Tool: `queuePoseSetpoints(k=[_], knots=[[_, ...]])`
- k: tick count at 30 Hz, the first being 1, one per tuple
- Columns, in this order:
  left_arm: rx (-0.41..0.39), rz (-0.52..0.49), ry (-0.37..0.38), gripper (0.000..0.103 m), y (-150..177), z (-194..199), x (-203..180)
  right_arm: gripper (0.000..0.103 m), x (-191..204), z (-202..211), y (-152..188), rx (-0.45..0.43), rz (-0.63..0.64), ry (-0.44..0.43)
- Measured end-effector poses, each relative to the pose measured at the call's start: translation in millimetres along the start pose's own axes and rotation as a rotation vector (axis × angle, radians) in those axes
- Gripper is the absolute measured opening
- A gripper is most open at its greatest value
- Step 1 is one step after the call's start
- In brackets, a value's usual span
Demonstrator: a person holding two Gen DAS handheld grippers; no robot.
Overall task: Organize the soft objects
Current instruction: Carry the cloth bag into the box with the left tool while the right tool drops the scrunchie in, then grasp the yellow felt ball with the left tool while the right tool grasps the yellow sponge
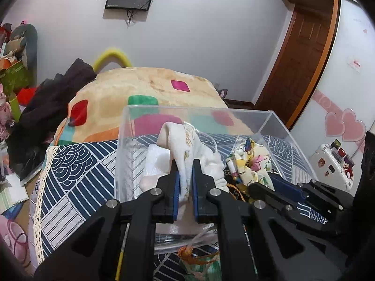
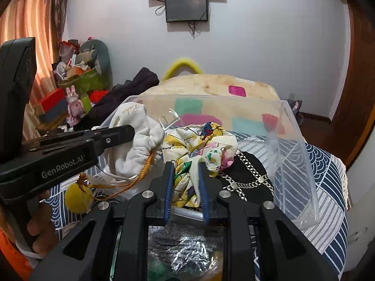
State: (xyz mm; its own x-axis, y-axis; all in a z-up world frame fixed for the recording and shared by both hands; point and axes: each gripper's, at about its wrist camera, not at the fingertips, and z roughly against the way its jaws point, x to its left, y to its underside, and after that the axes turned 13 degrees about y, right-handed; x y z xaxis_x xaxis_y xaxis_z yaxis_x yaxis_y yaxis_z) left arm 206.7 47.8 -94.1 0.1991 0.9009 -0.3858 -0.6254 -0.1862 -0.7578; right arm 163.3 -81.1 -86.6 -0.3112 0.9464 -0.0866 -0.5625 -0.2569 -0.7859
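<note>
Gripping a white drawstring pouch (image 1: 187, 154), the left tool (image 1: 185, 180) has its blue pads pressed narrow on the cloth and holds it up over the left part of a clear plastic box (image 1: 288, 140). Just beside it, the right tool (image 2: 186, 182) is closed on a bunched floral scarf (image 2: 201, 140), lifting its folds above the middle of the same box. Both soft things seem held high so they can be set down inside without dragging on what already lies there.

Under the scarf, on the box floor, rests a black cloth with a silver chain (image 2: 248, 180). The pouch's orange cord (image 2: 140, 175) trails down toward a yellow pompom (image 2: 77, 197) that sits outside the box, so it could snag on the near wall.

The box stands on a bed cover printed with blue and white waves (image 1: 70, 175). Farther back lies a cream blanket with coloured patches (image 1: 145, 86), with dark clothes (image 1: 54, 107) heaped to its left. On the far wall hangs a dark screen (image 2: 186, 8).
</note>
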Motion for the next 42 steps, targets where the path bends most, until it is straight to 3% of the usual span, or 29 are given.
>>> queuePoseSetpoints(k=[3, 9, 13, 19, 27, 32, 42], knots=[[0.015, -0.005, -0.010, 0.015, 4.8, 1.5, -1.9, 0.026, -1.2, 2.6, -0.2, 0.003, 0.003, -0.015], [0.013, -0.019, -0.016, 0.037, 10.7, 16.0, -9.0, 0.031, -4.5, 7.9, -1.7, 0.003, -0.004, -0.017], [-0.025, -0.054, -0.031, 0.053, 10.6, 35.1, -17.7, 0.037, -11.2, 21.4, -1.8, -0.021, -0.020, -0.018], [-0.096, -0.089, -0.040, 0.067, 10.2, 70.0, -29.1, 0.047, -21.0, 44.4, -4.7, -0.079, -0.044, -0.008], [-0.120, -0.104, -0.092, 0.080, 25.7, 100.4, -28.1, 0.068, -28.8, 71.0, 0.8, -0.135, -0.048, 0.038], [-0.106, -0.095, -0.138, 0.086, 46.7, 101.0, -18.4, 0.069, -32.7, 68.9, 14.9, -0.110, -0.043, 0.098], [0.016, -0.013, -0.172, 0.086, 76.5, 67.2, 14.0, 0.069, -44.8, 37.3, 57.9, 0.065, -0.084, 0.083]])
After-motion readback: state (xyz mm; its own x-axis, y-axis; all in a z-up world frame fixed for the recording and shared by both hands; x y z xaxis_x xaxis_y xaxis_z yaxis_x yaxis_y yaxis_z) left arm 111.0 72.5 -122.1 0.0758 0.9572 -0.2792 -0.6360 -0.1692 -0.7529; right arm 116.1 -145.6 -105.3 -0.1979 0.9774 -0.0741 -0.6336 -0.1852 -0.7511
